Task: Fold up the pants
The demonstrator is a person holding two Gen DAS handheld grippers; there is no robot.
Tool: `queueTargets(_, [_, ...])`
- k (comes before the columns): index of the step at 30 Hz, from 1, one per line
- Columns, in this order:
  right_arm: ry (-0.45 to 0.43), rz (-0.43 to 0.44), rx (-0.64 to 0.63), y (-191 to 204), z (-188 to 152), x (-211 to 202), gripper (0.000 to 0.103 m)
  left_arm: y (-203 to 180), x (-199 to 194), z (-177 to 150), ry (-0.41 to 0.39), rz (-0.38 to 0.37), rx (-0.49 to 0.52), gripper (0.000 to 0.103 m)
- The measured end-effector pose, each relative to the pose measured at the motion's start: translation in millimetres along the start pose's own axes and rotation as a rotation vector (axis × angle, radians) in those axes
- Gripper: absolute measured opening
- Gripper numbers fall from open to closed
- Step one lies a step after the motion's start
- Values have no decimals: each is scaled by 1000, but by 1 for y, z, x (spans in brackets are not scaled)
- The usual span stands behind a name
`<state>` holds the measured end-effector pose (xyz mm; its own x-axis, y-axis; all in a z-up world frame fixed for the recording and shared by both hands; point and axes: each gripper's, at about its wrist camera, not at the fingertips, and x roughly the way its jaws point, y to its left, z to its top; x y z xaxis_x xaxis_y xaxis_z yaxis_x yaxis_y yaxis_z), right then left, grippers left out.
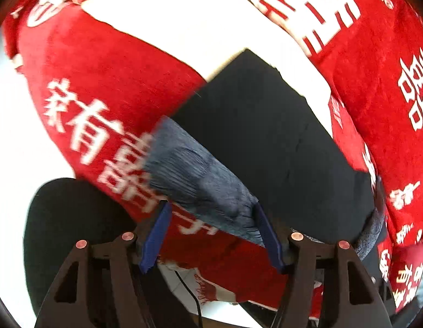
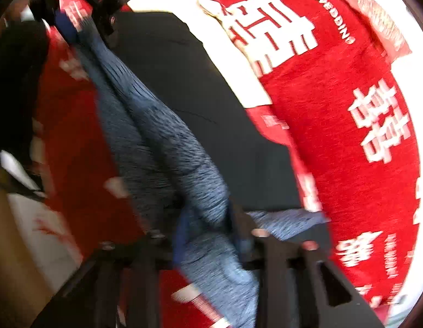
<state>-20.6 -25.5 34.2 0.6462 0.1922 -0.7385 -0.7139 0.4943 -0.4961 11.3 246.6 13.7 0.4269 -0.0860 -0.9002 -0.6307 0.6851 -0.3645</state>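
The pants (image 1: 266, 142) are black outside with a grey-blue ribbed lining (image 1: 195, 175). They lie on a red blanket (image 1: 107, 87). My left gripper (image 1: 211, 210) is open, its blue fingers (image 1: 159, 235) astride the lining edge without pinching it. In the right wrist view the black pants (image 2: 184, 82) stretch away with the grey-blue lining (image 2: 167, 142) bunched in a ridge. My right gripper (image 2: 208, 227) is shut on that lining fabric. The view is blurred by motion. The left gripper (image 2: 74, 24) shows at the far top left by the lining's other end.
The red blanket with white characters (image 2: 334, 136) covers a white surface (image 1: 200, 30). A dark round shape (image 1: 66, 227) lies at the lower left. A black cable (image 1: 189, 292) runs under the left gripper. A brown floor (image 2: 12, 259) shows at the lower left.
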Motion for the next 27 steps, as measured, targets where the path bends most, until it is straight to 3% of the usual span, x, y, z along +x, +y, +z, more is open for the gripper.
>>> queueTargets(3, [-68,149,232,-42,9,-28,61,-10,-20,10,-71,-8,16,65])
queueTargets(5, [-97,171,334,-65,16,-32,70,-25,-30,11,-107,-32,53,65])
queueTargets(7, [-98,183,426,-86,28,-24,75,-53,-24,12,-91,-58,138,65])
queueTargets(11, [3,181,464,-94,46,21,78,-96,13,8,-19,-25,264,65])
queueTargets(13, [125,204,486,-92,40,53,78,-101,41,-1,48,55,294,65])
queueTargets(15, [201,240,529,-88,21,68,77,-97,52,-11,67,64,323,65])
queueTargets(17, [140,241,545,-83,3,55,77,-95,47,-22,22,61,367,66])
queueTargets(22, [134,242,537,-79,-15,29,78,-98,41,-28,38,100,383,67])
queueTargets(27, [42,137,742,-151,-20,11,81,-131,40,-31,69,79,418,67])
